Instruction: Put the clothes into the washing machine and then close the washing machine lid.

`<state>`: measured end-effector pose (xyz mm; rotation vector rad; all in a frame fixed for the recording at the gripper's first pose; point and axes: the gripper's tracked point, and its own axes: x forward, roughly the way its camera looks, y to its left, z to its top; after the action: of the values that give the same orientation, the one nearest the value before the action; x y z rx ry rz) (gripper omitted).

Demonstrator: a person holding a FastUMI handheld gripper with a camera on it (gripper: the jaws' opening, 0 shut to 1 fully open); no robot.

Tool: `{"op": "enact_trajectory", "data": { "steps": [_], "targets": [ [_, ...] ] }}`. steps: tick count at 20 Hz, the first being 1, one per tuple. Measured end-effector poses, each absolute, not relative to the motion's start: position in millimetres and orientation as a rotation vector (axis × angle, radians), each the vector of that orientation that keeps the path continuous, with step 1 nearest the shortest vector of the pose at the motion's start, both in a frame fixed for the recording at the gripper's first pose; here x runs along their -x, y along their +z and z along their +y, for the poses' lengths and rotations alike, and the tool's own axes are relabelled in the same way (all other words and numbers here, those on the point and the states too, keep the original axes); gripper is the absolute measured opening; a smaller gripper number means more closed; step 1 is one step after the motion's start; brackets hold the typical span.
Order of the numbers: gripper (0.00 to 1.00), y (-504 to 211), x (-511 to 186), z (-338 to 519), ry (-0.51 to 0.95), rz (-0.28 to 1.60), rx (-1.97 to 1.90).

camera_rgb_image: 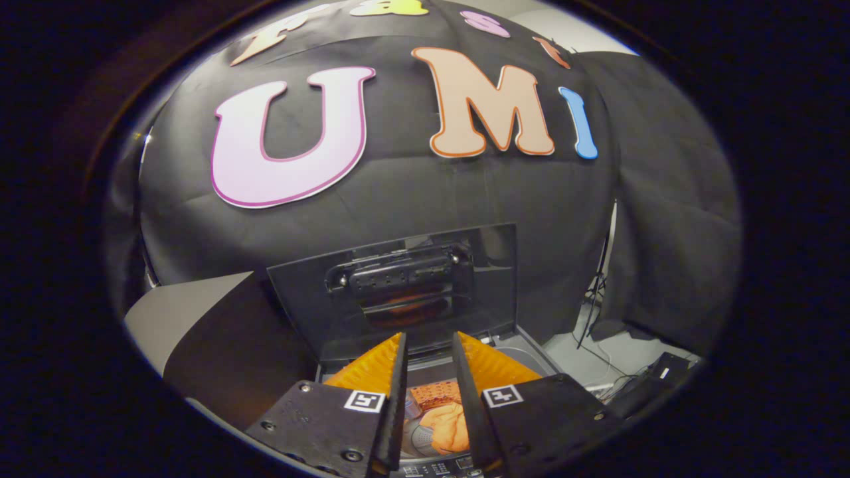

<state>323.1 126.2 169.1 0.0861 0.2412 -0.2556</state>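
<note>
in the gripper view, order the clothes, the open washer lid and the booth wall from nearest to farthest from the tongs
1. The clothes, below and between the open tongs, down in the washer tub.
2. The washer lid, standing open just beyond the fingertips.
3. The booth wall, black cloth behind the lid.

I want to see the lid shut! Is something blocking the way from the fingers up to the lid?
Nothing visible does. The gripper has its fingers open, and the raised lid stands just beyond them. The clothes lie down in the washing machine.
</note>
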Motion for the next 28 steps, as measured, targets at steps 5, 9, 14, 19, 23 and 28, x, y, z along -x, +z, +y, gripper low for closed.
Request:
{"op": "enact_trajectory", "data": {
  "steps": [5,9,14,19,23,28],
  "targets": [
    [0.76,182.8,-347.7,141.1,-0.223,0.208,-0.046],
    [0.97,211.1,-374.0,158.9,-0.194,0.181,-0.003],
    [0.97,229.3,-428.4,185.9,-0.112,0.165,-0.028],
    [0.97,232.4,-476.9,188.2,-0.121,0.184,0.018],
    [0.97,214.9,-496.5,181.3,-0.141,0.240,0.022],
    [1.00,213.0,-489.9,176.4,-0.146,0.253,0.073]
  ]
}}
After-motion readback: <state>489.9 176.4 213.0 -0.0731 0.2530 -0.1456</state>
